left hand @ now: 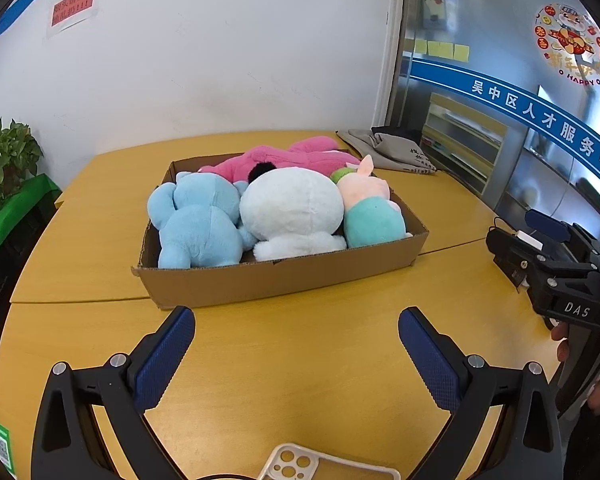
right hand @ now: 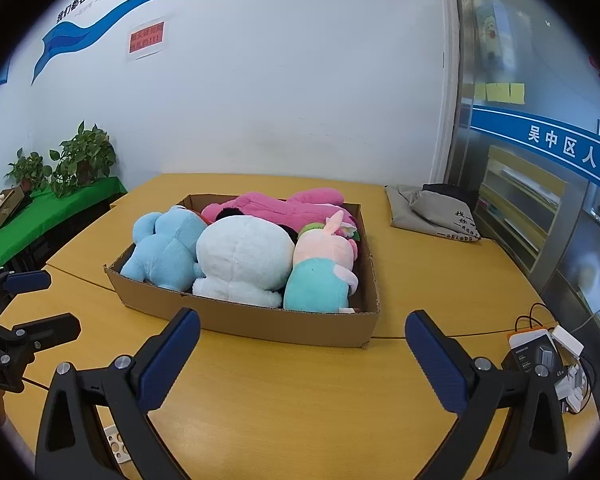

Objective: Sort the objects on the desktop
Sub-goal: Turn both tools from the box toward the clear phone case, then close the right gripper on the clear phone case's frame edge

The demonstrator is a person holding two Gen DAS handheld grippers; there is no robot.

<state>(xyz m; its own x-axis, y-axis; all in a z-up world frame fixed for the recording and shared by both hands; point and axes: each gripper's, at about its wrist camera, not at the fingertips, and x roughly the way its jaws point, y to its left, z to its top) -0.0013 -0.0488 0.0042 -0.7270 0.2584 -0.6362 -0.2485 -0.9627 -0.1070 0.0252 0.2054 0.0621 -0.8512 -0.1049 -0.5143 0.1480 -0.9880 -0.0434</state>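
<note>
**Ana:** Cardboard first, from the left wrist view: one shallow brown corrugated cardboard tray (left hand: 284,280) with ragged torn rims sits on the smooth yellow wooden table (left hand: 300,360), toward twelve o'clock from the left gripper (left hand: 296,354). Count the toys?

**Ben:** Four, all fuzzy and rounded: one sky-blue plush animal (left hand: 198,224), one white round plush (left hand: 292,208), one peach-and-teal plush pig (left hand: 370,210), one long pink plush (left hand: 284,156) behind them. They fill the tray, pressed together.

**Ana:** The left gripper's two knurled blue pads stand wide apart, holding nothing. At six o'clock lies one clear flexible phone case with round camera holes (left hand: 328,464), between the finger bases. At three o'clock the right gripper (left hand: 548,256) shows side-on; I cannot tell its opening there. One crumpled grey cloth bag (left hand: 392,148) lies at one o'clock.

**Ben:** Right wrist view: the right gripper (right hand: 302,354) is spread wide too, empty, above bare table. Same tray (right hand: 260,320) at twelve o'clock, same four toys. At three o'clock, a cluster of chargers and cables (right hand: 548,356), hard glossy boxes. Left gripper (right hand: 28,304) at nine o'clock, open.
</note>
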